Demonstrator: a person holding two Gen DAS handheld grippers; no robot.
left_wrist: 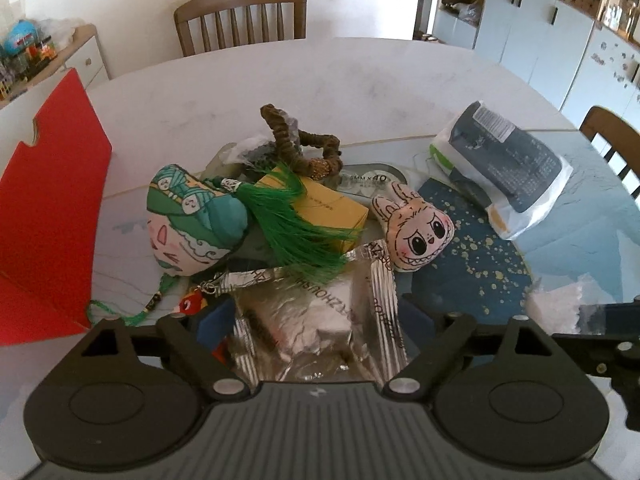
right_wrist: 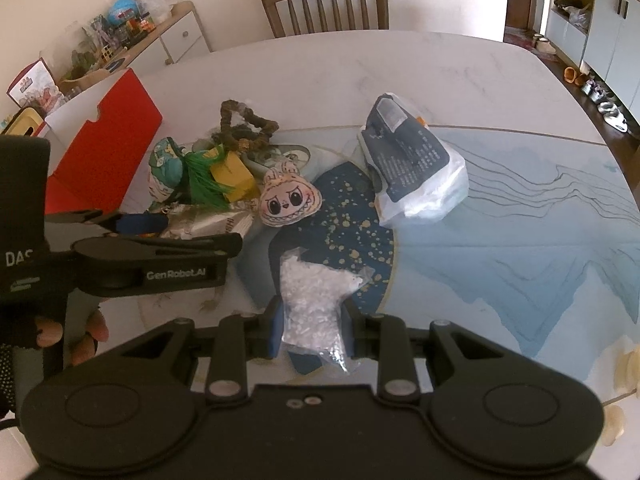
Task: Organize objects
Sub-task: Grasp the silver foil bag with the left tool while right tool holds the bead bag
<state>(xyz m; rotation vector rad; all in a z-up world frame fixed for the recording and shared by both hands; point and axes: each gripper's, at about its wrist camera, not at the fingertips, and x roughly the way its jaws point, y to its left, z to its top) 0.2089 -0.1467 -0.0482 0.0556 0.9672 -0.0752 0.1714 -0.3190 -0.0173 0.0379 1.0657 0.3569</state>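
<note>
Clutter sits mostly unsorted on the surface (right_wrist: pixel 400 76): a heap of a green doll (left_wrist: pixel 192 220), yellow box (left_wrist: pixel 332 210), brown cord (left_wrist: pixel 300 144), foil pack (left_wrist: pixel 316 312) and bunny face (left_wrist: pixel 416 232), with a dark pouch (right_wrist: pixel 412 156) apart to the right. Little looks done, judging by the heap, and the red box (left_wrist: pixel 52 216) at the left may be the destination, though its inside is hidden. The left hand-held gripper (left_wrist: pixel 316 316) stands wide, the foil pack lying between its fingers with no visible pinch. The right hand-held gripper (right_wrist: pixel 312 332) is narrowed on a bead bag (right_wrist: pixel 316 300), gripping its lower end over the blue mat (right_wrist: pixel 360 216). Only the right view shows this grip plainly, plus the left tool from the side and gloved fingers (right_wrist: pixel 92 328); only the left view shows the foil pack framed by fingers.
</note>
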